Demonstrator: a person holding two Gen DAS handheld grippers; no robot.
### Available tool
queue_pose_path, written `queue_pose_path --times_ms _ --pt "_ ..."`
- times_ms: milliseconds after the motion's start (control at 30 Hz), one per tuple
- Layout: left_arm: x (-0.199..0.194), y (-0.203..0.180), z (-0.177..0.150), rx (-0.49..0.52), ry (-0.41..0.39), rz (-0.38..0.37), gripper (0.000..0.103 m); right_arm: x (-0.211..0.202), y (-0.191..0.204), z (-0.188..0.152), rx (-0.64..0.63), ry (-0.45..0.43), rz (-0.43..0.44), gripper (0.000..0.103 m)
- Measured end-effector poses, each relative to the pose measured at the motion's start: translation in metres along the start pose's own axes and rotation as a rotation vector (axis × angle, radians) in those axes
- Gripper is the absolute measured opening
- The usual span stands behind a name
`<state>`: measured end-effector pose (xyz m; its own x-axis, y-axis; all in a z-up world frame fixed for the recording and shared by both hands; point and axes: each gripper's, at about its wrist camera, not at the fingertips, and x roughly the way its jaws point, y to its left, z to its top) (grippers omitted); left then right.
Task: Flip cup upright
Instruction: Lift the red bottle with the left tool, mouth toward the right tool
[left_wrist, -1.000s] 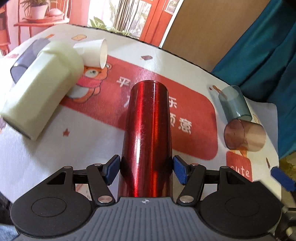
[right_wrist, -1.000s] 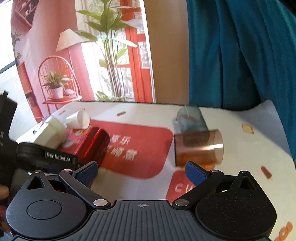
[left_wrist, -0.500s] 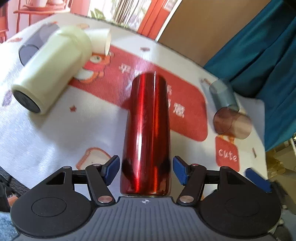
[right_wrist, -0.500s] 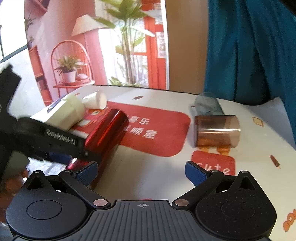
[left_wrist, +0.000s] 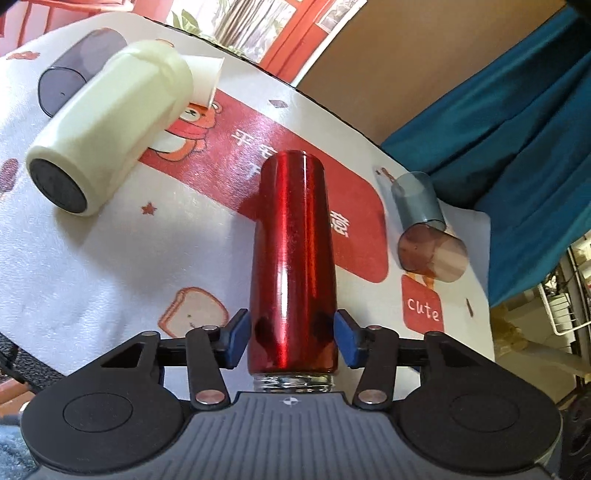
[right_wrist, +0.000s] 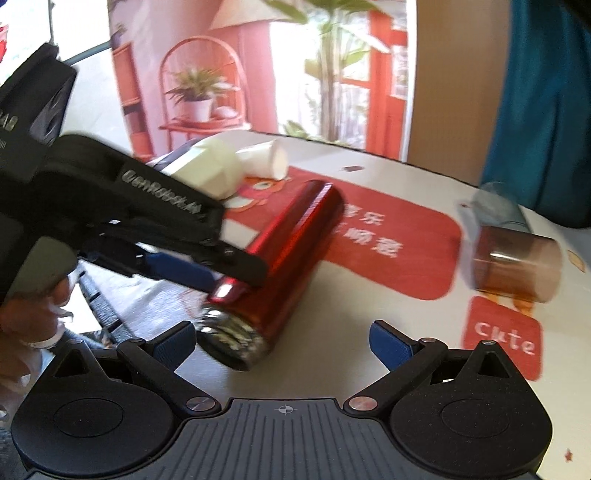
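My left gripper (left_wrist: 292, 339) is shut on a shiny red metal cup (left_wrist: 293, 258) near its threaded open end, holding it lifted and tilted above the table. In the right wrist view the red cup (right_wrist: 291, 251) slants up from the left gripper (right_wrist: 221, 280), open mouth toward me. My right gripper (right_wrist: 282, 341) is open and empty just in front of that mouth.
On the bear-print tablecloth (left_wrist: 92, 258) lie a cream tumbler (left_wrist: 110, 125), a white paper cup (left_wrist: 207, 77), a dark grey cup (left_wrist: 74, 70), a blue-grey cup (left_wrist: 417, 203) and a brown cup (left_wrist: 432, 251). A teal curtain (left_wrist: 517, 129) hangs behind the right edge.
The left gripper has lifted the red cup off the cloth and drawn it back toward me. The right gripper has moved left, closer to the cup's mouth.
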<state>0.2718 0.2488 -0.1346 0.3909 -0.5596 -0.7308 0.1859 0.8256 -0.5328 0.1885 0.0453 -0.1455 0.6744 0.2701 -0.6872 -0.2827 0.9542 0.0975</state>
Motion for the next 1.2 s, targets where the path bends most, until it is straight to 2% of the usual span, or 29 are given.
queue_pose_path --times_ms 100,300,533,667,867,967,1200 --pt "0.003 -0.003 0.0 0.015 0.0 0.003 0.051 0.01 0.006 0.0 -0.008 0.009 0.014 0.099" --pt "0.009 -0.007 0.001 0.018 0.018 -0.035 0.05 0.027 0.01 -0.001 -0.017 0.022 0.006 0.088" --pt "0.019 -0.015 0.002 0.038 0.04 -0.06 0.05 0.037 -0.003 -0.004 0.021 0.029 -0.04 0.068" --pt "0.025 -0.016 0.004 0.028 0.051 -0.067 0.052 0.038 -0.009 -0.005 0.028 0.026 -0.026 0.062" --pt "0.028 -0.017 0.012 0.036 0.034 -0.015 0.064 0.038 -0.012 -0.007 0.009 0.024 -0.003 0.062" --pt "0.03 -0.015 0.021 0.04 0.013 0.011 0.067 0.037 -0.013 -0.008 -0.001 0.026 0.012 0.062" --pt "0.036 -0.021 0.055 0.093 -0.053 0.127 0.071 0.035 -0.01 -0.012 -0.039 0.038 0.071 0.062"
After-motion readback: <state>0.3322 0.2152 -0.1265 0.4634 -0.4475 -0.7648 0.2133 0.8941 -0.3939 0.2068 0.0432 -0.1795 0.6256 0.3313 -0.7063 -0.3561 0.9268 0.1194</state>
